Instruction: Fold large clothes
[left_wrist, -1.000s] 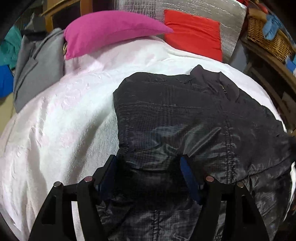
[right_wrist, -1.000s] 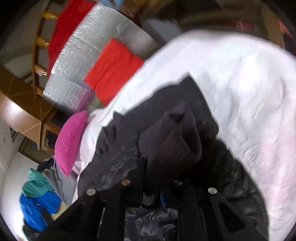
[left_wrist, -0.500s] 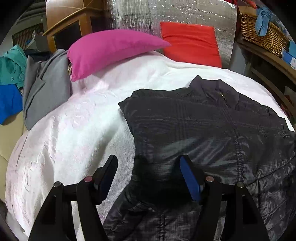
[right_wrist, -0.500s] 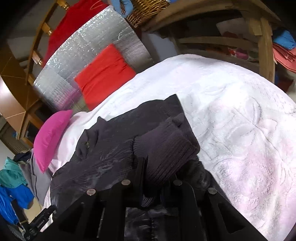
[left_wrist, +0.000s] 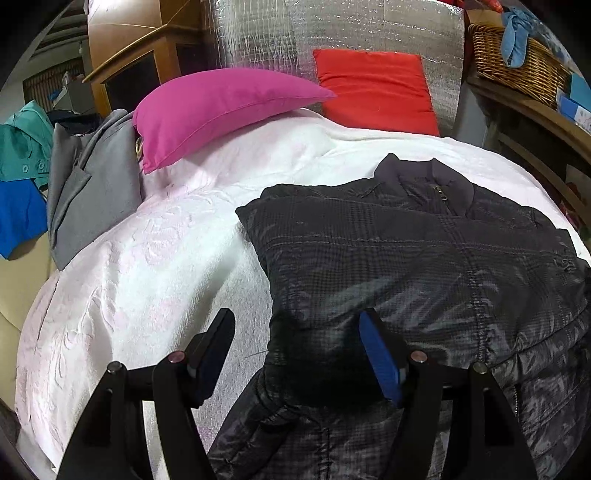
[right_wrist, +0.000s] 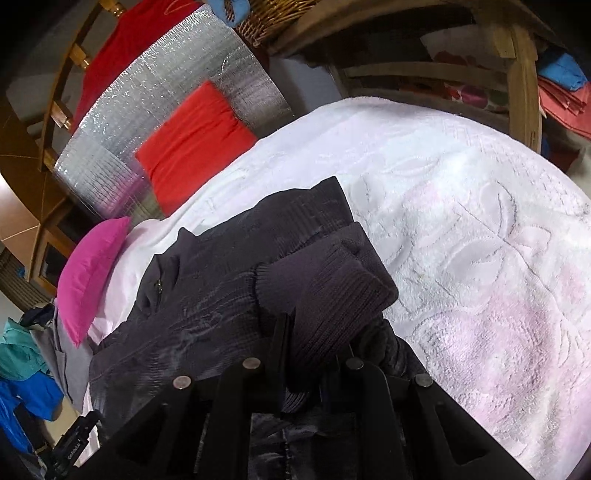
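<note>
Left hand-held gripper (left_wrist: 297, 354) drawn back, jaws apart over black jacket (left_wrist: 424, 266), right hand-held gripper (right_wrist: 314, 343) clamped on knit cuff (right_wrist: 325, 291)

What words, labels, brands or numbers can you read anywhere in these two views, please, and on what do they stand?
No text reads clearly in either view.
Small raised mark on the black jacket: too small to read.
White lettering on a black device at the bed's edge: too blurred to read.
</note>
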